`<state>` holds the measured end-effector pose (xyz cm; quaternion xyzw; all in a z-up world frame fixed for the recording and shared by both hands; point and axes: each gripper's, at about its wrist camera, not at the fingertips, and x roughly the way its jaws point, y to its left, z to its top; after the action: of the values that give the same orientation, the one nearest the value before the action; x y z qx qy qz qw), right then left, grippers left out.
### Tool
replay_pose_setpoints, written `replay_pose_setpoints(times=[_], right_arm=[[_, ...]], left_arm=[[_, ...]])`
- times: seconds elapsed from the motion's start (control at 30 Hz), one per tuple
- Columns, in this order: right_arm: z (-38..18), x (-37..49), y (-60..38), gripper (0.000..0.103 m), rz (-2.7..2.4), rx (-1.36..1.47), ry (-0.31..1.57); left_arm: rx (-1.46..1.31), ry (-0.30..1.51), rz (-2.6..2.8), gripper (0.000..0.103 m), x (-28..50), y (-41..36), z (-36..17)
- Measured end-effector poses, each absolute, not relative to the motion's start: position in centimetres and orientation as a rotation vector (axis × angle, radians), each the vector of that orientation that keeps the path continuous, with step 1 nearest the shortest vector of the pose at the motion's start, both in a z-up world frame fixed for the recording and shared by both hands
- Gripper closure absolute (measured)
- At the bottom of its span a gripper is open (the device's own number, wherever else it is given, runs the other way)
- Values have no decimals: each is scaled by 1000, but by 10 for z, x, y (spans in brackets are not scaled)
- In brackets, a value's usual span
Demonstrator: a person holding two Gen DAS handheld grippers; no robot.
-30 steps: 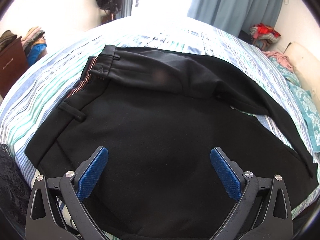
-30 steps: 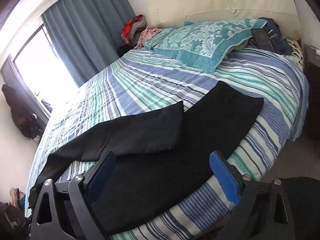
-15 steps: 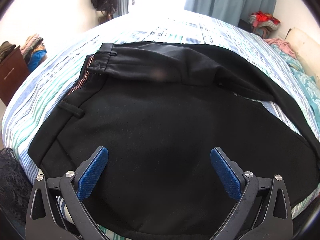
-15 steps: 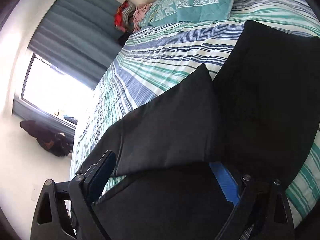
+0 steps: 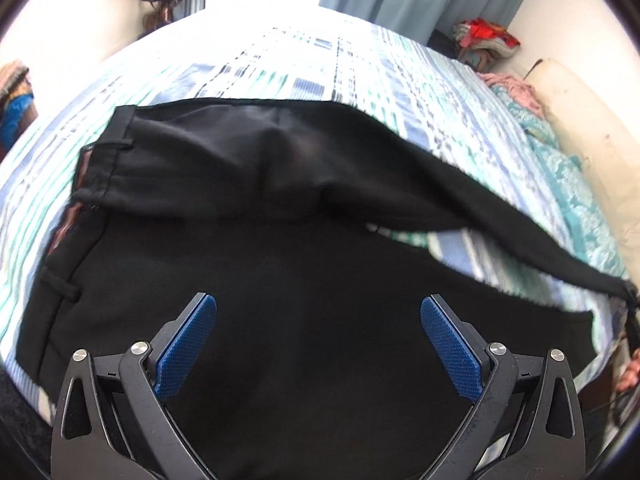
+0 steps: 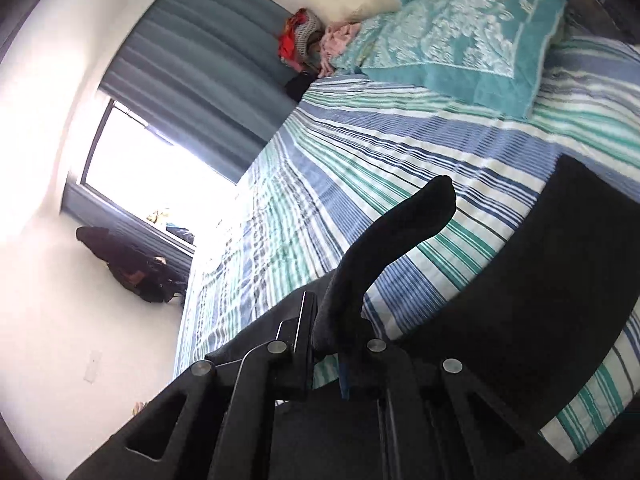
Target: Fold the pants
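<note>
Black pants [image 5: 280,264] lie spread on a striped bed [image 5: 304,64], waistband to the left in the left wrist view. My left gripper [image 5: 318,336] is open and hovers over the near leg, holding nothing. My right gripper [image 6: 332,332] is shut on the hem end of the far pant leg [image 6: 400,232], which sticks up between the jaws, lifted off the bed. In the left wrist view that leg [image 5: 500,216] stretches taut to the right edge. The other leg [image 6: 560,280] lies flat on the bed.
A teal patterned pillow [image 6: 472,40] and a cream headboard [image 5: 580,120] are at the bed's head. Red and pink clothes [image 6: 304,36] are piled by the blue curtain [image 6: 208,72]. A bright window [image 6: 140,168] and a dark bag [image 6: 128,264] are at the wall.
My right gripper closed on the far leg's hem and lifted it off the bed, rolling as it did. The far leg is now pulled taut. My left gripper stayed open, shifting slightly.
</note>
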<state>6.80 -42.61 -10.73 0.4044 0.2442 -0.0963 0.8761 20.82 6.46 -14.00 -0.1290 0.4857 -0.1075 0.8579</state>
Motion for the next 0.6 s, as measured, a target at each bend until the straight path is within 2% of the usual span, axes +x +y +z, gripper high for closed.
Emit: replay_pose_setpoints(times=[0.17,0.33,0.5,0.57,0.6], right_arm=[[-44,68,-406,94,-86,711,462],[-12,49,-384,94,19,688,417],[10,16,-375,95,119,703,370],[16,4,-377,95,136,713,357],[18,-2,-379,95,143,726,351]], left_arm=[[-597,1094,-338,1,305,62,-127],[-643,1181,-307,1,376,36,-142],[-644,1226,-224,2,399,30,-162],[-649,1228,-210,8,397,34,-169],[-663,1222,-219,38,398,38,-172]])
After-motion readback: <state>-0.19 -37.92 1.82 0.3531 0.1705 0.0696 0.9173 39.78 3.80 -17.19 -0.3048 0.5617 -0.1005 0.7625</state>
